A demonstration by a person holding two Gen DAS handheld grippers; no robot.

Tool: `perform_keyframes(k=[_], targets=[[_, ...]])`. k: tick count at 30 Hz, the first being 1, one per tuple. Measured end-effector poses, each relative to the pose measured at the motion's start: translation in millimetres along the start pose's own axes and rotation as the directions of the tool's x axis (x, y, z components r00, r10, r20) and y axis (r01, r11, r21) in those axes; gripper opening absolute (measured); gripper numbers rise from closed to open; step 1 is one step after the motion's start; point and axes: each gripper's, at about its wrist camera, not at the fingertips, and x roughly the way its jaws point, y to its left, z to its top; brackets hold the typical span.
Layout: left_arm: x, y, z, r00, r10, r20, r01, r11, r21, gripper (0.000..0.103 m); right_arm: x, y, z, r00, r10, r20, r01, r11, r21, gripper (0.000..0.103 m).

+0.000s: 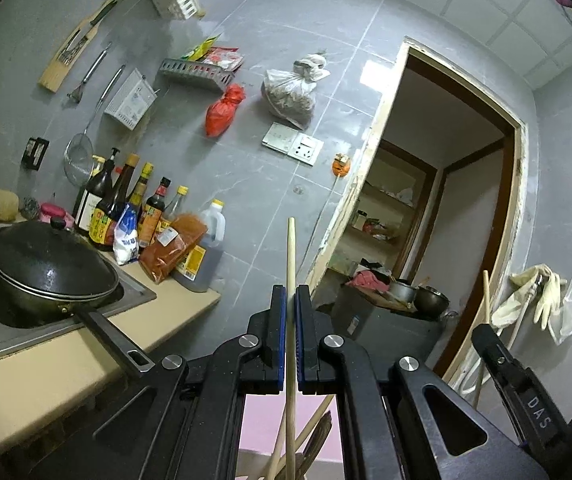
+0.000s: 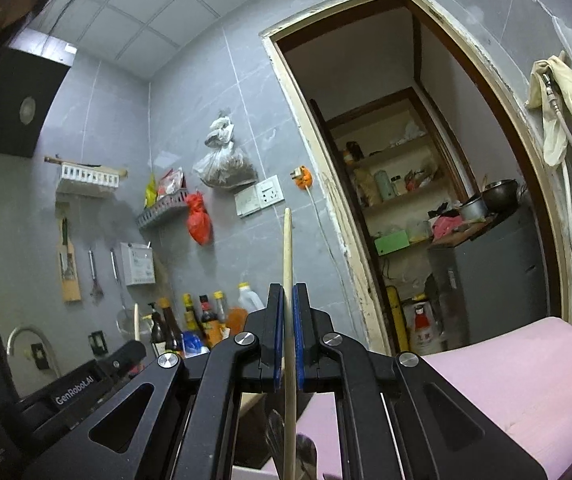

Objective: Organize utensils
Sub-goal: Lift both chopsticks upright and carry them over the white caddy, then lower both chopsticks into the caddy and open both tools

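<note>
My left gripper (image 1: 291, 294) is shut on a pale wooden chopstick (image 1: 291, 248) that stands upright between its blue pads. Under it, several more wooden utensils (image 1: 310, 436) lean together over a pink surface (image 1: 260, 416). My right gripper (image 2: 288, 292) is shut on a second wooden chopstick (image 2: 287, 240), also upright. Metal spoons (image 2: 306, 456) show below that gripper. Each gripper appears in the other's view: the right one (image 1: 484, 330) at the lower right, the left one (image 2: 130, 350) at the lower left, each with its stick.
A black wok (image 1: 46, 268) sits in the sink (image 1: 138, 292) on the left, its handle pointing toward me. Sauce bottles (image 1: 126, 208) crowd the counter behind it. Racks and tools hang on the grey tiled wall (image 1: 286, 152). A doorway (image 2: 426, 200) opens right, and a pink board (image 2: 526, 380) lies below.
</note>
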Motion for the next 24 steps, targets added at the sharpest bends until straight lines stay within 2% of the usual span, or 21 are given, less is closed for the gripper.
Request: perform_keyframes(k=[10, 18, 24], targets=[[-11.1, -13.6, -25.8, 0.998, -0.008, 0.061, -0.002, 0.988, 0.153, 0.002, -5.1, -6.5, -16.8, 1.000, 0.010, 0.004, -0.010, 1.000, 0.010, 0.003], [-9.3, -24.0, -45.8, 0.997, -0.008, 0.071, -0.011, 0.965, 0.261, 0.002, -3.3, -3.5, -19.3, 1.000, 0.017, -0.023, -0.017, 1.000, -0.013, 0.003], [-8.4, -25.0, -56.1, 0.998, -0.008, 0.058, -0.009, 0.956, 0.294, 0.002, -5.7, -1.1, -23.7, 0.999, 0.020, -0.030, -0.021, 0.999, -0.029, 0.003]])
